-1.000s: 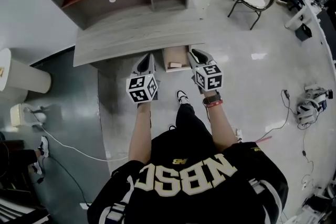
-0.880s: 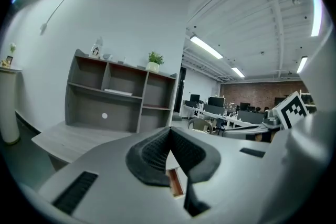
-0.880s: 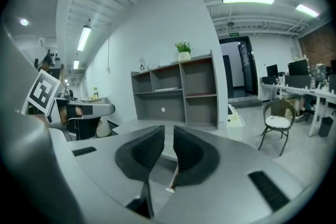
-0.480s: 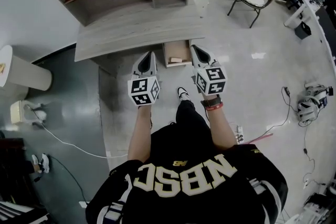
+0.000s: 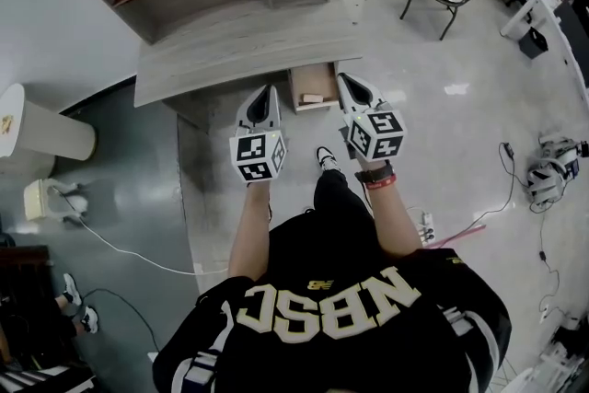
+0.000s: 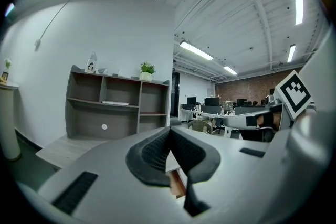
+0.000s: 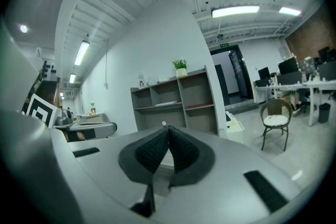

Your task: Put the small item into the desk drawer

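The left gripper [image 5: 265, 97] and right gripper [image 5: 347, 86], both closed and empty, hover either side of the open drawer [image 5: 308, 78], where a small item [image 5: 313, 98] lies.

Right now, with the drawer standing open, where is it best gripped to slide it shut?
Probably the top edge of its front panel, from above on the person's side: the drawer juts from under the desk towards the person, its open top baring that rim, nearest the shut, empty right gripper.
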The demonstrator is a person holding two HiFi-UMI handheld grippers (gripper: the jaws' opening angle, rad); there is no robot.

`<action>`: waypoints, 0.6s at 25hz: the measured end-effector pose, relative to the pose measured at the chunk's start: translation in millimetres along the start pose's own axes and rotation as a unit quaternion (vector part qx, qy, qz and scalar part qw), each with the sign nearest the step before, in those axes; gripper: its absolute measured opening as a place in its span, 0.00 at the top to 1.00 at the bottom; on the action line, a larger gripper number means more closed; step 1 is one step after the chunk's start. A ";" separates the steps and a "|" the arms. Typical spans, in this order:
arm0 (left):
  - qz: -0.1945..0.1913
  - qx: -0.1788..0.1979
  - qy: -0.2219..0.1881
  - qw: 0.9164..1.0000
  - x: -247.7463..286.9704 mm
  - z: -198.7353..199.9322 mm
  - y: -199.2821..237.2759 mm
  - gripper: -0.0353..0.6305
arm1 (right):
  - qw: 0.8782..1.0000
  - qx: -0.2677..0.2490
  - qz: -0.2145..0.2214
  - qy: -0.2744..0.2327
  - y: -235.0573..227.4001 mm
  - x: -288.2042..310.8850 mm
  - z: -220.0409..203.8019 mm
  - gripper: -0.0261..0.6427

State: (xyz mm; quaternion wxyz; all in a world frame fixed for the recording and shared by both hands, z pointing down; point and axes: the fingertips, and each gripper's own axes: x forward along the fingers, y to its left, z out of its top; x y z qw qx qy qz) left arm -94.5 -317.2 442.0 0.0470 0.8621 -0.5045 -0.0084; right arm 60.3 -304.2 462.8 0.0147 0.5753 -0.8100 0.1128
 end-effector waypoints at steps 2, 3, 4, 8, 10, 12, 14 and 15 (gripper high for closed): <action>0.000 -0.002 0.001 1.000 3.0 -2.1 1.4 0.93 | 1.000 0.007 0.003 0.004 0.0 3.1 -2.7 0.95; 0.001 -0.004 0.002 1.000 5.2 -3.7 2.5 0.93 | 1.000 0.006 0.004 0.007 -0.8 4.8 -4.6 0.95; 0.002 -0.006 0.004 1.000 7.7 -5.8 3.6 0.93 | 1.000 0.006 0.003 0.010 -2.4 6.7 -6.5 0.95; 0.006 -0.027 0.011 1.000 19.3 -15.0 7.5 0.93 | 1.000 0.000 0.006 0.026 -13.1 19.0 -16.4 0.94; 0.010 -0.033 0.013 0.999 28.9 -18.7 12.4 0.93 | 0.999 -0.005 0.011 0.036 -18.9 32.3 -22.3 0.94; 0.014 -0.034 0.017 0.999 43.5 -23.9 22.9 0.93 | 0.999 -0.016 0.015 0.048 -25.3 52.6 -28.9 0.94; 0.020 -0.037 0.025 0.999 60.4 -31.9 37.1 0.93 | 0.997 -0.029 0.017 0.062 -32.9 77.0 -38.2 0.94; 0.023 -0.038 0.029 0.999 68.9 -36.5 44.5 0.93 | 0.997 -0.036 0.017 0.070 -37.0 89.6 -43.5 0.94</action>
